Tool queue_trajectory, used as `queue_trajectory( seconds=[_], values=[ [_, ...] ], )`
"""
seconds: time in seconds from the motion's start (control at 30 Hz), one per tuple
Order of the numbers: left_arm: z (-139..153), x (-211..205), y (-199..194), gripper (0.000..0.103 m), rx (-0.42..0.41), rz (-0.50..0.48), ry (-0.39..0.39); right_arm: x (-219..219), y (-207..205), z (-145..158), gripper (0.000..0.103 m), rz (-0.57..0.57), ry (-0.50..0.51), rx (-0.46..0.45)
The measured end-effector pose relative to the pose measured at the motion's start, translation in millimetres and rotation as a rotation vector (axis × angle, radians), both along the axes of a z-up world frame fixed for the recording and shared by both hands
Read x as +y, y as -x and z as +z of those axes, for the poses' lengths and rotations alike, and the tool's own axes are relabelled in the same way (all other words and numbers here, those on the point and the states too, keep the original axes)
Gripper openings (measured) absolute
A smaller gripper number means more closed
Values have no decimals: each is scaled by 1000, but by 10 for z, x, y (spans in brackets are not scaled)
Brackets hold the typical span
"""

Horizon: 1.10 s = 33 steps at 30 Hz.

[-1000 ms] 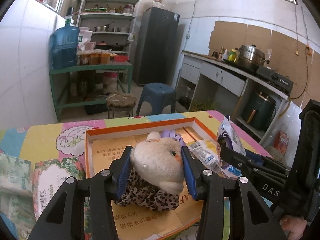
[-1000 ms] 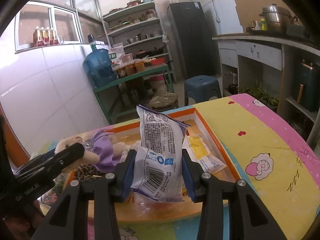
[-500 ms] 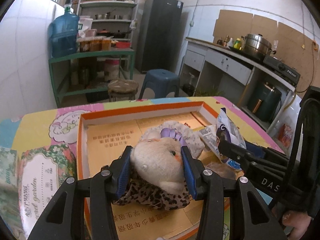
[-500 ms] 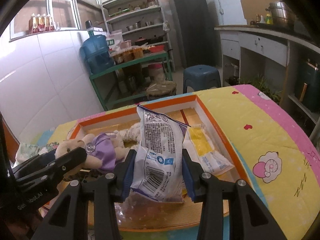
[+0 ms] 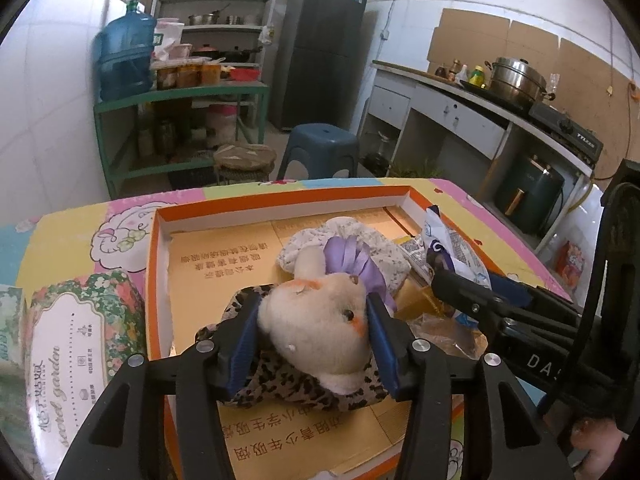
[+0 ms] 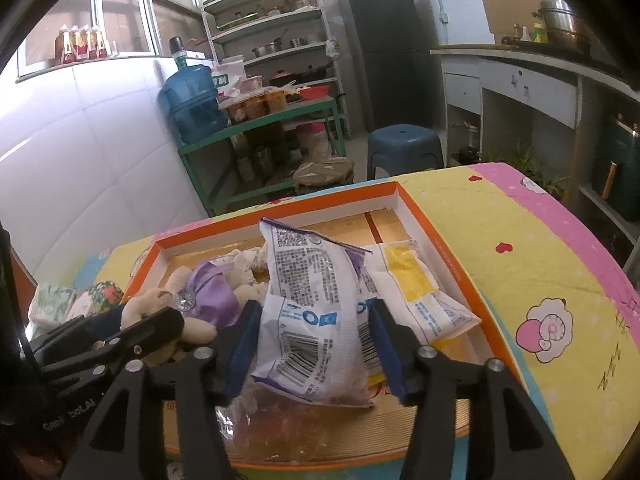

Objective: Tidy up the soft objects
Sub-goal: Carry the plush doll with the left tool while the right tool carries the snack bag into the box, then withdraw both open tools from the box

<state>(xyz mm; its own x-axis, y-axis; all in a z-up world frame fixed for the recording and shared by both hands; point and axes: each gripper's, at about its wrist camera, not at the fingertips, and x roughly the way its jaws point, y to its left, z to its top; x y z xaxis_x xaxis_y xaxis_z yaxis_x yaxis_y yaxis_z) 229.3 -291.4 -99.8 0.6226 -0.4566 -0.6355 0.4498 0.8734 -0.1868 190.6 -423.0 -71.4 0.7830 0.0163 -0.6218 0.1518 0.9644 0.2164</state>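
A cream plush doll [image 5: 316, 332] with a purple bow lies in the orange-rimmed cardboard box [image 5: 280, 200], partly on a leopard-print cloth [image 5: 304, 392]. My left gripper [image 5: 312, 320] has its blue pads on either side of the doll's head; its jaws are opening and the head no longer looks squeezed. A white and blue snack bag [image 6: 312, 312] stands on the box floor between the pads of my right gripper [image 6: 316, 332]. Those jaws are opening too, with a gap beside the bag. The doll [image 6: 208, 292] lies left of the bag.
A yellow and white packet [image 6: 416, 292] lies in the box [image 6: 424, 216] to the right of the bag. A clear plastic bag [image 6: 272, 420] lies under it. Floral tissue packs [image 5: 80, 344] sit left of the box. A blue stool [image 5: 320, 148] stands beyond the table.
Both grippers have sunk toward the box floor, setting down the doll and the bag. The right jaws have spread off the bag; the left jaws have widened slightly around the doll's head.
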Motion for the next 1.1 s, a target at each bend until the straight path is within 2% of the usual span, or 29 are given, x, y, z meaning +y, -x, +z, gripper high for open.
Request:
queue_trajectory(
  seconds=[0.07, 0.2, 0.33, 1.1],
  values=[
    [6, 6, 26, 57, -12, 4, -5, 0, 13, 7, 64, -2, 2, -4],
    [47, 42, 68, 68, -35, 13, 5, -35, 43, 34, 64, -15, -6, -14],
    [115, 108, 93, 73, -55, 21, 26, -59, 88, 80, 64, -24, -10, -31],
    [533, 316, 466, 74, -137, 28, 51, 154, 407, 447, 64, -16, -5, -107]
  ],
)
